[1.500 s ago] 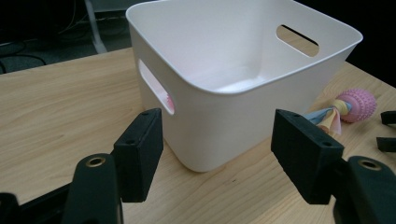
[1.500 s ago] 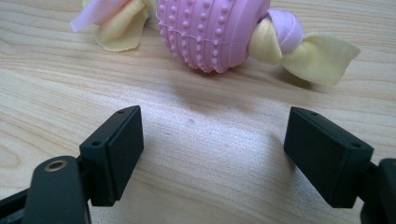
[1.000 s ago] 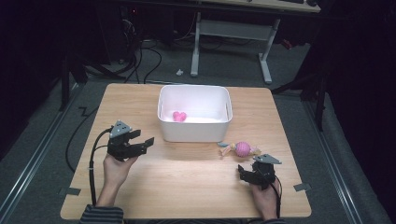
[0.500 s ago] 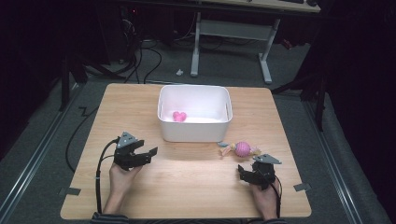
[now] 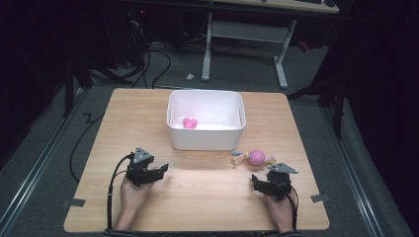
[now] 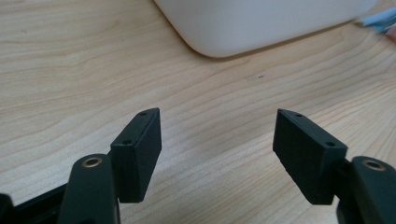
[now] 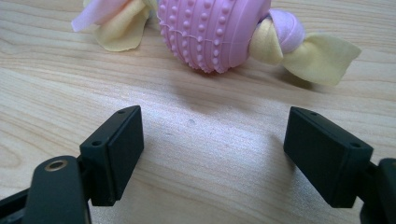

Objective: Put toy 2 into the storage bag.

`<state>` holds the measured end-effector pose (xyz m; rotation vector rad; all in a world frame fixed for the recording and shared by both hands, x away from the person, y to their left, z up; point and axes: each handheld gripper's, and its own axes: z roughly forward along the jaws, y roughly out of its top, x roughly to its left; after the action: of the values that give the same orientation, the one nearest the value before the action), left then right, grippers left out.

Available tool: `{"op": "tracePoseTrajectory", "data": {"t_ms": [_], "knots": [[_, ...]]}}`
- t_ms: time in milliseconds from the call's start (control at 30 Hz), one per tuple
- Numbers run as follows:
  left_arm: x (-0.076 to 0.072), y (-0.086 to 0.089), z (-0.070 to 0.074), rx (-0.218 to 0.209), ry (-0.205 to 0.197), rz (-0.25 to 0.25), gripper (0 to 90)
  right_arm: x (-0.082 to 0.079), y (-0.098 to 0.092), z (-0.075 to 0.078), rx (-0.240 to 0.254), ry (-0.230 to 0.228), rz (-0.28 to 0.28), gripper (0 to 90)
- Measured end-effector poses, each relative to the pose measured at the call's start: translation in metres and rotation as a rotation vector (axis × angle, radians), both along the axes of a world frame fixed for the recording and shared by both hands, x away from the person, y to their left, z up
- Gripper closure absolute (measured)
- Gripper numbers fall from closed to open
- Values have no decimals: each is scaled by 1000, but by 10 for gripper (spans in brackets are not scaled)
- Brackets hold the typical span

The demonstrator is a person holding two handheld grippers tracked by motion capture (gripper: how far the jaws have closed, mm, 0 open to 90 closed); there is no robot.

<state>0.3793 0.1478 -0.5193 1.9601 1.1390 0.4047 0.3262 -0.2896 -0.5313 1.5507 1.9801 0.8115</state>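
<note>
Both grippers sit low on the wooden table (image 5: pixel 207 202) near the bottom of the high view, each with its jaws spread apart and nothing between them. Largest on the table is the white bin (image 5: pixel 206 123), in the upper middle of the tabletop, with a small pink heart-shaped toy (image 5: pixel 189 123) lying inside on its floor, left of centre. Just to the lower right of the bin, apart from its wall, lies the pink knobbed ball toy (image 5: pixel 256 157) with pale yellow and pink cloth tails knotted at each end. The right gripper (image 5: pixel 269 183) rests directly below that toy in the high view; in the right gripper view its open jaws frame bare wood, with the ball (image 7: pixel 212 30) close ahead at the top of the frame, not yet between the pads. The left gripper (image 5: pixel 148 173) is at the lower left of the tabletop, and its own view shows parted jaws over bare wood with the bin's rounded corner (image 6: pixel 261 23) at the top. I judge the step in hand to be the approach to the ball toy, presumably to put it in the bin beside the heart. The next move calls for the right gripper to go forward until the ball's body sits between the pads, then close on the firm ribbed middle rather than on the loose cloth, which could slip.
</note>
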Motion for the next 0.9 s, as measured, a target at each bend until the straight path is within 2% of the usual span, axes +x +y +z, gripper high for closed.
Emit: {"op": "tracePoseTrajectory", "data": {"t_ms": [67, 200, 467, 600, 667, 733, 833, 900], "knots": [[0, -3, -4, 35, -12, 7, 329, 0, 0, 0, 0, -1, 2, 201], [1, -6, -8, 51, -5, 9, 328, 0, 0, 0, 1, 0, 3, 200], [2, -12, -15, 124, -7, 12, 323, 0, 0, 0, 7, 5, 6, 194], [1, -12, -16, 126, -9, 20, 314, 0, 0, 0, 7, 9, 12, 177], [1, -13, -16, 140, -21, 20, 297, 1, -1, 0, 4, 10, 38, 170], [3, -11, -16, 127, -1, 26, 285, 0, -2, 0, 0, 12, 61, 169], [3, -11, -16, 129, 0, 33, 258, -2, -3, 2, -1, 26, 85, 202], [4, -11, -16, 129, 0, 34, 255, -4, -3, 4, -8, 14, 97, 217]]}}
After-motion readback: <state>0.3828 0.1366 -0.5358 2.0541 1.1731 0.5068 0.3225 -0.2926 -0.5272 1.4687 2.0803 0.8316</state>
